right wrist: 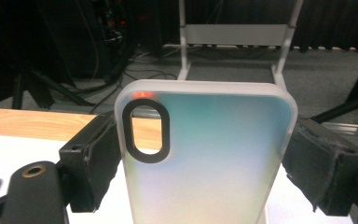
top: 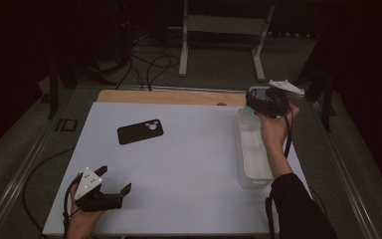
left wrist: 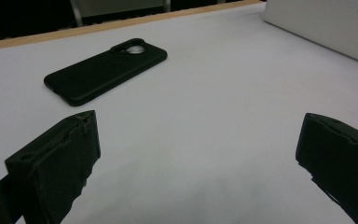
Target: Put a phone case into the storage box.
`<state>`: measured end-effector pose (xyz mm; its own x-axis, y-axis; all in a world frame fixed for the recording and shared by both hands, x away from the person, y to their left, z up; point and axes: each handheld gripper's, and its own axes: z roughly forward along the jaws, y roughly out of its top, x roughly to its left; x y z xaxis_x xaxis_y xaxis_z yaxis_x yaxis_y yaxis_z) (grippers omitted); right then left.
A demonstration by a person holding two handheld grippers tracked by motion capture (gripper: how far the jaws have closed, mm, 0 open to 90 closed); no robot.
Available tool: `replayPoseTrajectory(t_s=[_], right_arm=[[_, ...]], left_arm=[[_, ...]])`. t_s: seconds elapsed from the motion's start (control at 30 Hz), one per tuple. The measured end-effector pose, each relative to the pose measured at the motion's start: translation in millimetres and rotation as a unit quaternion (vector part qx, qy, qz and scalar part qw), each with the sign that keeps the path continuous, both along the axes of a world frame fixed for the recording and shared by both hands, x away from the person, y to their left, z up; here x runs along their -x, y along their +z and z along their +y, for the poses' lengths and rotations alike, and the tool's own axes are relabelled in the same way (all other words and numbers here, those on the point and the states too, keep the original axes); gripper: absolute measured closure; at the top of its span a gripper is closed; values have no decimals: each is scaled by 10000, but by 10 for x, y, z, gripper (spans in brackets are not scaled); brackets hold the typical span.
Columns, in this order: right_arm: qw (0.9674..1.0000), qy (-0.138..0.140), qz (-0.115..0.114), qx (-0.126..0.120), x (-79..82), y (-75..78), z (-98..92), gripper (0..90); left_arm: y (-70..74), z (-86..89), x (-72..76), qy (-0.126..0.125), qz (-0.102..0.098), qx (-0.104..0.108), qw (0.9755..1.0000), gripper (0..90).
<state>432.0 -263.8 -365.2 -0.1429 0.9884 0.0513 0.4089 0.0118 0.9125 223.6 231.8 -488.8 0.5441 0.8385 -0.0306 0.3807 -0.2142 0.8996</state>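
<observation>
A black phone case point(top: 140, 131) lies flat, camera cutout up, on the white board point(top: 179, 169) left of centre; the left gripper view has this black phone case point(left wrist: 105, 71) ahead of the jaws. My left gripper point(top: 114, 179) rests low at the board's near left corner, open, with nothing between its jaws point(left wrist: 198, 158). My right gripper point(top: 266, 102) is raised over the far end of a clear plastic bin point(top: 253, 154). It is shut on a translucent, frosted phone case point(right wrist: 205, 154), held upright by its two side edges.
The bin's pale wall point(left wrist: 326, 23) stands to the right of the left gripper. A wooden table edge point(top: 169, 96) runs behind the board. On the floor beyond are a white metal stand point(top: 224, 25) and loose cables point(top: 149, 64).
</observation>
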Motion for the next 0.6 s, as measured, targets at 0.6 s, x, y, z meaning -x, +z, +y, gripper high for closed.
replayPoseTrajectory(t_s=[0.6], right_arm=[[9987, -353, 361, 79, -251, -355, -12, 166]], left_arm=[[7, 20, 17, 10, -15, 74, 10000, 2]])
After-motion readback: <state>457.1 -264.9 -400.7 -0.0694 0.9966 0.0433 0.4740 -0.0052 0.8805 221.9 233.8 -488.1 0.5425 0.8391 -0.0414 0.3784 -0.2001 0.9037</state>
